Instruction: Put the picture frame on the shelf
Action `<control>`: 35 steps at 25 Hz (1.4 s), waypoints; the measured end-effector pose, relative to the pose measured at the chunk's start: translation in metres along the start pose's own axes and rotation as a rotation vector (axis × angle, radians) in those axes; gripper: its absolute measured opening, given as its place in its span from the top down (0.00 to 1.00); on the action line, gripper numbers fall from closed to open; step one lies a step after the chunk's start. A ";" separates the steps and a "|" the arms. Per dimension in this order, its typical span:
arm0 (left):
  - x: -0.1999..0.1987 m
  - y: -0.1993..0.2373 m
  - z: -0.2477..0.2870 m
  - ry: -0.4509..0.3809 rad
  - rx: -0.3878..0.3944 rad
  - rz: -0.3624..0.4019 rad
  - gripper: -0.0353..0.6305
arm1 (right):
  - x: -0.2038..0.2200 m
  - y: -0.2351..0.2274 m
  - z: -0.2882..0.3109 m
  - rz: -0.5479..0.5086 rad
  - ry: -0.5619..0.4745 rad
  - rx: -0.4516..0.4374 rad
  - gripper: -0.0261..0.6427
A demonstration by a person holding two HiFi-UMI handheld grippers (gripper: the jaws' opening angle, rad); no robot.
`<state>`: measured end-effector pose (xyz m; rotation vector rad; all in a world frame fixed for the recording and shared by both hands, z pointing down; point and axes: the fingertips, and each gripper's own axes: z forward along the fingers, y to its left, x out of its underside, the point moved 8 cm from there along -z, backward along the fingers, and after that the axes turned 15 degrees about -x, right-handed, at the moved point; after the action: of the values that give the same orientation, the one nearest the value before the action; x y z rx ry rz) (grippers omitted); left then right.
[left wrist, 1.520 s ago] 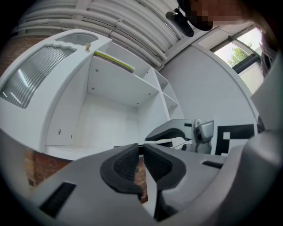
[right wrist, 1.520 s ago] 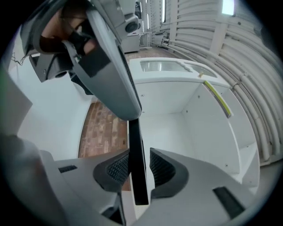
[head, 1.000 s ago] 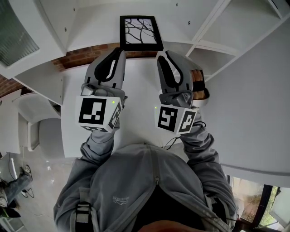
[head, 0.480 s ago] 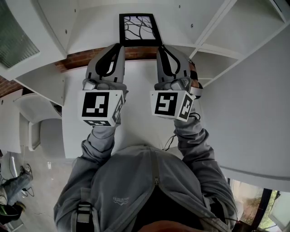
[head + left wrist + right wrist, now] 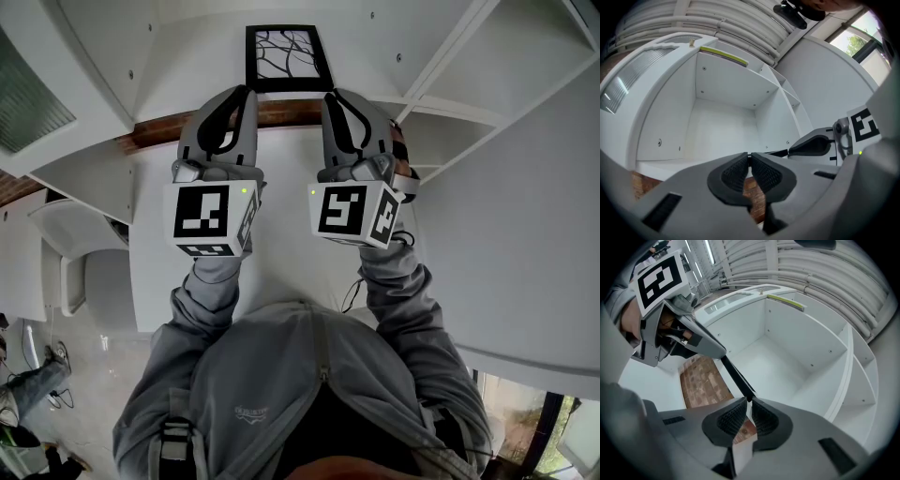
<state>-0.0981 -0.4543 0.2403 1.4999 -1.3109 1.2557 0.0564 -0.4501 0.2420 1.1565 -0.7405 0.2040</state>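
Note:
The picture frame (image 5: 287, 56), black-edged with a white picture of dark curved lines, hangs at the mouth of a white shelf compartment (image 5: 187, 56). My left gripper (image 5: 246, 92) is shut on its near left corner and my right gripper (image 5: 328, 94) on its near right corner. In the left gripper view the left gripper (image 5: 750, 161) pinches a thin dark edge, and the frame's edge (image 5: 776, 152) runs right toward the other gripper. In the right gripper view the black frame edge (image 5: 736, 373) runs into the right gripper (image 5: 749, 404).
The open shelf compartment (image 5: 722, 126) lies straight ahead, with further white compartments (image 5: 469, 66) to the right. A strip of brick wall (image 5: 178, 127) shows between shelf and white table (image 5: 281, 244). A white chair (image 5: 66, 253) stands at the left.
Both grippers have moved forward with the frame toward the shelf. The right gripper's jaws, wider a second ago, have closed on the frame's corner.

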 end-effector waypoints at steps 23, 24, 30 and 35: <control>-0.022 -0.026 -0.069 -0.003 0.016 0.012 0.93 | -0.005 0.007 -0.076 0.160 -0.135 0.070 0.92; -0.024 -0.028 -0.075 -0.004 0.013 0.015 0.93 | -0.005 0.007 -0.083 0.173 -0.146 0.073 0.92; -0.027 -0.042 -0.112 0.009 -0.014 0.024 0.94 | -0.001 0.014 -0.121 0.243 -0.238 0.068 0.92; -0.025 -0.056 -0.142 0.030 -0.036 0.031 0.94 | 0.013 0.025 -0.151 0.301 -0.271 0.060 0.92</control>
<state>-0.0695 -0.3029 0.2506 1.4354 -1.3349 1.2626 0.1174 -0.3096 0.2389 1.1380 -1.1560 0.3269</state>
